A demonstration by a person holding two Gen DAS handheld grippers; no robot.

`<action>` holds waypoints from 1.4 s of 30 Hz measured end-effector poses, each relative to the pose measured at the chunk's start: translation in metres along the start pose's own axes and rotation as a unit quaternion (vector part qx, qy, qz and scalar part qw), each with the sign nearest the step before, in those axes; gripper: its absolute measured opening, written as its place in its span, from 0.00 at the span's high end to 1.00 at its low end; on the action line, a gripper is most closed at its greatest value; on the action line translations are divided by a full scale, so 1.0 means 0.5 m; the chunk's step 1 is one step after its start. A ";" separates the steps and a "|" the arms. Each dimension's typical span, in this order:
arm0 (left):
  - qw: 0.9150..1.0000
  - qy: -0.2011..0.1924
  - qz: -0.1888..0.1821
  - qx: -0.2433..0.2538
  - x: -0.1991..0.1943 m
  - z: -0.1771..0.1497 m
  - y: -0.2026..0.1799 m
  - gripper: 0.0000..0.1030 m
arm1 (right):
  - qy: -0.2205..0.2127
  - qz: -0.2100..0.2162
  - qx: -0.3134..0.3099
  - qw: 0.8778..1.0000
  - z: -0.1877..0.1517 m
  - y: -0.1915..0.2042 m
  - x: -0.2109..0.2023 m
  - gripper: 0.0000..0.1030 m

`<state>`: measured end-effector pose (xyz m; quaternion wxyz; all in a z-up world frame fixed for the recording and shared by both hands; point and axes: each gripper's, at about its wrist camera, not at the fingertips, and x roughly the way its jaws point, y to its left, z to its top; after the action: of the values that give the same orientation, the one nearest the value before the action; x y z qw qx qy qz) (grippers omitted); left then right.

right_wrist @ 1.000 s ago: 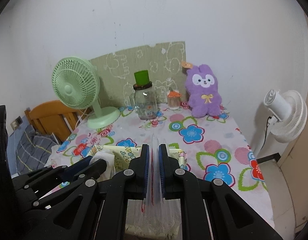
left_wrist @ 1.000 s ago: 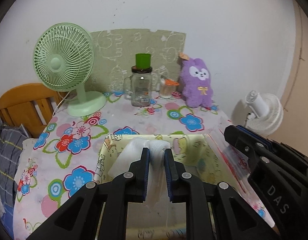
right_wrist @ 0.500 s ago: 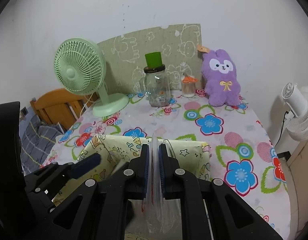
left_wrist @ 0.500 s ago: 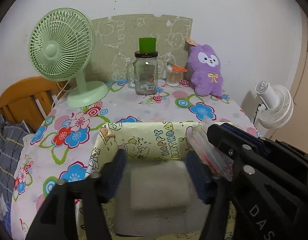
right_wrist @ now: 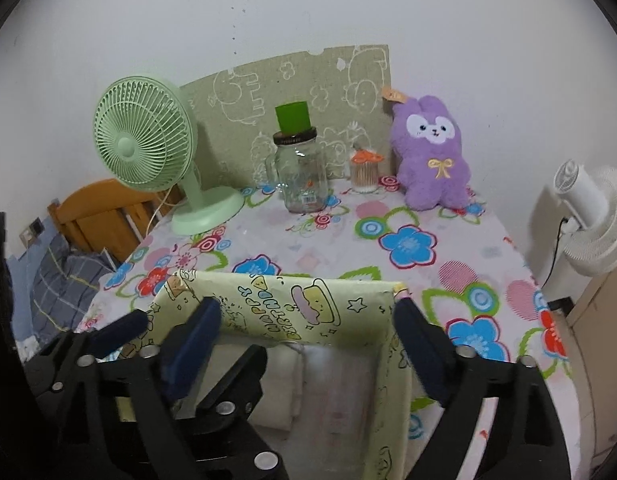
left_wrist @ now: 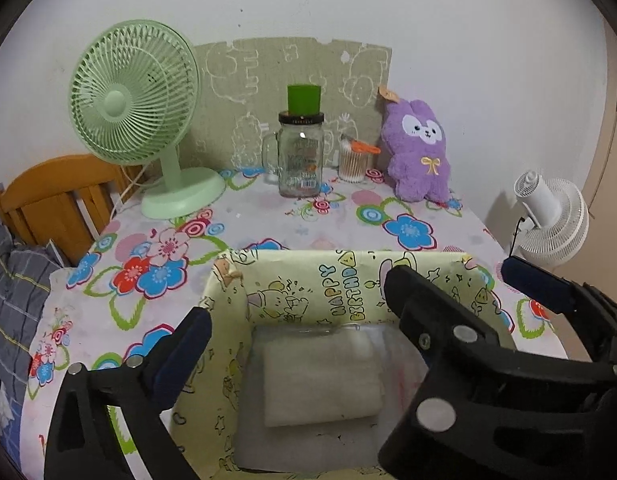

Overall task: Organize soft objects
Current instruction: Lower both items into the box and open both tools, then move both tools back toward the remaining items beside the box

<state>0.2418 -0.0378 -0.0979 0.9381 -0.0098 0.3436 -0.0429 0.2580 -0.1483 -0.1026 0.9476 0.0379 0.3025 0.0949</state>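
A yellow cartoon-print box sits at the near edge of the flowered table. A folded white soft cloth in clear plastic lies flat inside it, with a clear plastic bag beside it on the right. My left gripper is open and empty above the box. My right gripper is open and empty over the box's right half. The right gripper's fingers show at the right of the left wrist view. A purple plush rabbit sits at the back right.
At the back stand a green desk fan, a glass jar with a green cup on it, a small pot of cotton swabs and a patterned board. A wooden headboard is on the left, a white fan on the right.
My left gripper opened and dropped the white cloth pack into the box. My right gripper then opened and released the clear plastic bag, which now lies in the box.
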 end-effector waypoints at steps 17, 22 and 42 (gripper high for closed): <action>0.999 -0.036 -0.001 0.004 -0.111 -0.011 0.002 0.00 | -0.028 -0.011 -0.008 1.000 -0.004 0.035 -0.114 0.04; 0.999 -0.051 0.000 0.002 -0.150 -0.021 0.005 0.00 | -0.039 -0.012 -0.014 0.999 -0.011 0.048 -0.153 0.04; 0.996 -0.094 0.010 0.005 -0.286 -0.093 -0.005 0.00 | -0.073 -0.029 -0.037 0.996 -0.074 0.087 -0.298 0.04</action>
<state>0.1032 -0.0271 -0.0413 0.9666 -0.0054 0.2539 -0.0345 0.1107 -0.1356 -0.0430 0.9703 0.0008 0.2296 0.0758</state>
